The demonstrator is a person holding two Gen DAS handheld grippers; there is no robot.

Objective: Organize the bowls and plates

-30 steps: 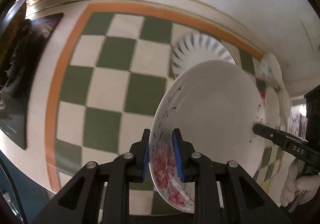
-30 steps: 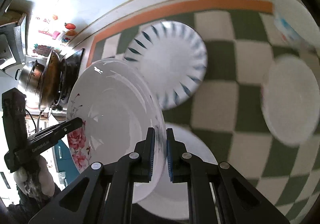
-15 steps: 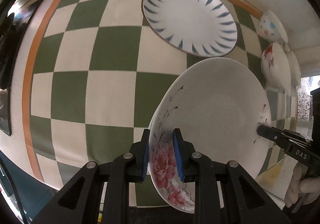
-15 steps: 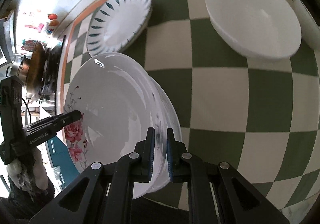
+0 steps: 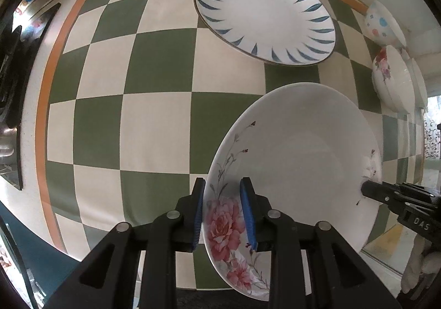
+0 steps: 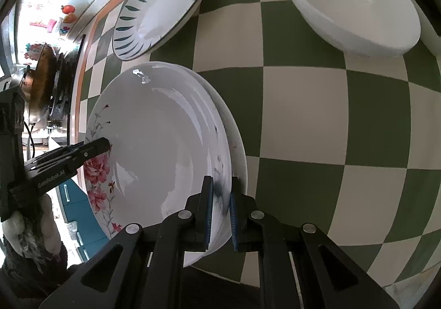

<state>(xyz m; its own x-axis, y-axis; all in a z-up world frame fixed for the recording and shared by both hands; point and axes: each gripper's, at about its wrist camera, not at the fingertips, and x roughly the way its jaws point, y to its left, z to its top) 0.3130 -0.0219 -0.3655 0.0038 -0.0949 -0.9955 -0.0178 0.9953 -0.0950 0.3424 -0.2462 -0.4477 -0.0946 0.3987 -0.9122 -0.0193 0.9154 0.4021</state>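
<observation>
Porcelain, white with pink rose sprays: a deep plate [image 5: 297,160] hangs over the green-and-cream checked tablecloth [image 5: 154,105], gripped at opposite rims by both claws. The left gripper [image 5: 222,209] is clenched on the rose-painted edge; the right gripper [image 6: 220,207] is clamped across the far rim. Sharing the load this way likely keeps the wide, slippery dish level. In the right wrist view a second white rim [image 6: 234,129] shows just beneath it, so it seems to be going onto a matching plate; whether they touch I cannot tell. Beyond lies a white plate with dark-blue leaf strokes [image 5: 264,14], near a plain white bowl [image 6: 352,5]. Small bowls, one dotted [image 5: 383,25], one with roses [image 5: 391,77], stand well apart, out of the way.
</observation>
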